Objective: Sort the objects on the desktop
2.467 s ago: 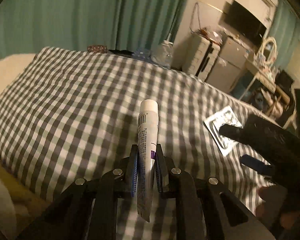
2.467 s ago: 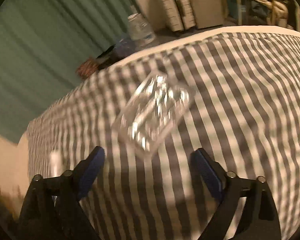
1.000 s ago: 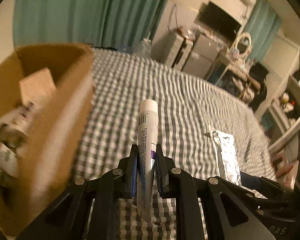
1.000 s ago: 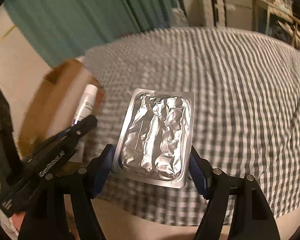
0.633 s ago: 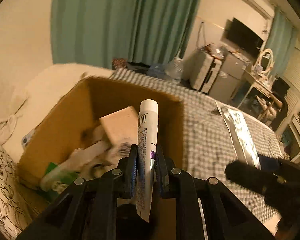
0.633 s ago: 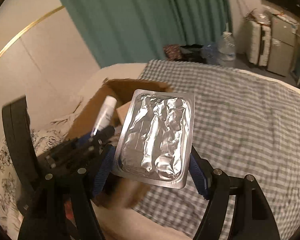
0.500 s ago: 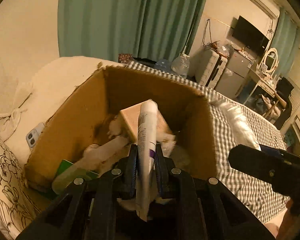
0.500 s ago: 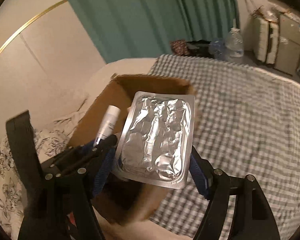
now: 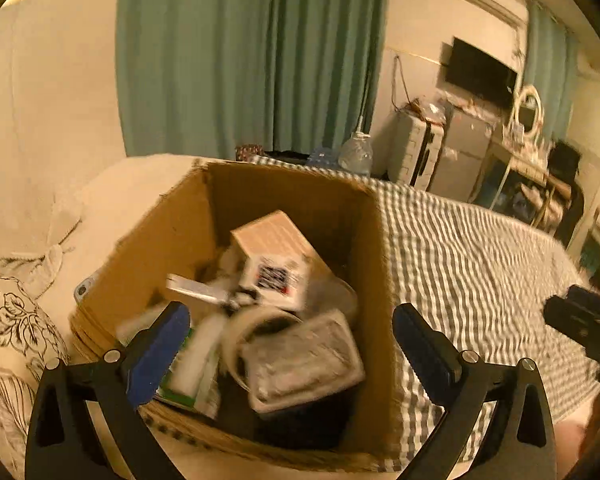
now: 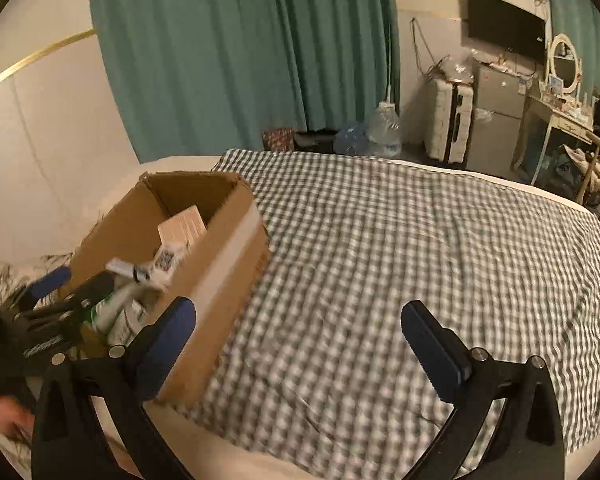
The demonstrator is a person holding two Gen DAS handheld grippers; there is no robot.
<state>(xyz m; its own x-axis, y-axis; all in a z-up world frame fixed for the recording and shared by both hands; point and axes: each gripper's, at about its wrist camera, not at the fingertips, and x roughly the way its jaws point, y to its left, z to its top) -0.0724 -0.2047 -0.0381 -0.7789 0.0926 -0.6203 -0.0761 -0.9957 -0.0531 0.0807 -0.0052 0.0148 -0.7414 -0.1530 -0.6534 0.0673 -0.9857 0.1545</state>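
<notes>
Both hand-held grippers, left (image 9: 290,338) and right (image 10: 298,334), have just opened wide and hold nothing. The foil pack (image 9: 304,362) lies in the cardboard box (image 9: 374,280). Lift both straight away, clear of its rim.

Dim, warm yellowish room light is tinting both views. Motion blur is smearing the contents of the cardboard box (image 9: 292,216) and the checked bedspread (image 9: 460,264) in the left wrist view; the right wrist view is staying sharper. Fisheye distortion is bending the green curtain (image 10: 236,60) and darkening every corner.
</notes>
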